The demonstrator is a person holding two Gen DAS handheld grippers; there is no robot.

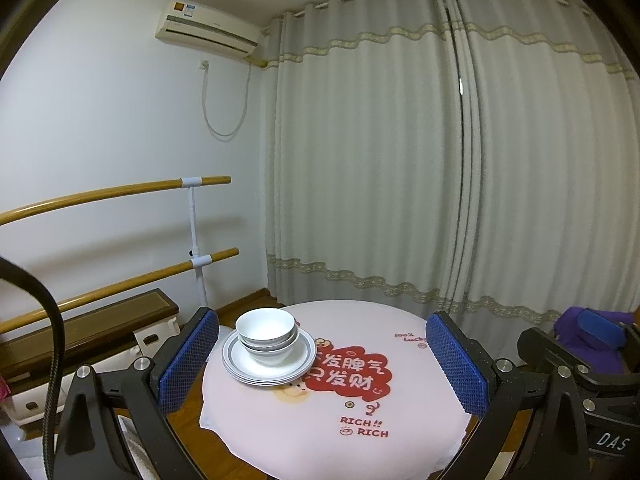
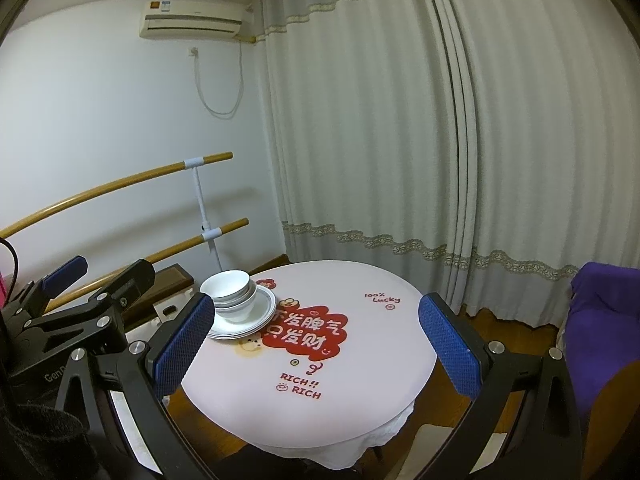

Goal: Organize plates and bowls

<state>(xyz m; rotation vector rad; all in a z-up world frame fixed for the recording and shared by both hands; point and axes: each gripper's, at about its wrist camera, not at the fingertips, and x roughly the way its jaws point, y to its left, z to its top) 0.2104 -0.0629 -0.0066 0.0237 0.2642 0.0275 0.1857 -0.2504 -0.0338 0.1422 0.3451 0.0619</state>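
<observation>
White bowls [image 1: 266, 334] sit nested in a stack on top of a stack of white plates [image 1: 269, 364] with grey rim lines, at the left side of a small round table [image 1: 328, 412] covered by a pink cloth with red print. The same bowls [image 2: 230, 290] and plates [image 2: 244, 322] show in the right wrist view. My left gripper [image 1: 322, 360] hangs open above the near side of the table, nothing between its blue pads. My right gripper [image 2: 314, 342] is also open and empty, held back from the table [image 2: 360, 380].
A wall with two wooden rails [image 1: 120, 192] runs along the left, with a low brown bench [image 1: 80, 332] below it. Grey curtains [image 1: 440, 160] hang behind the table. A purple cloth [image 2: 604, 320] lies at the right. The floor is brown wood.
</observation>
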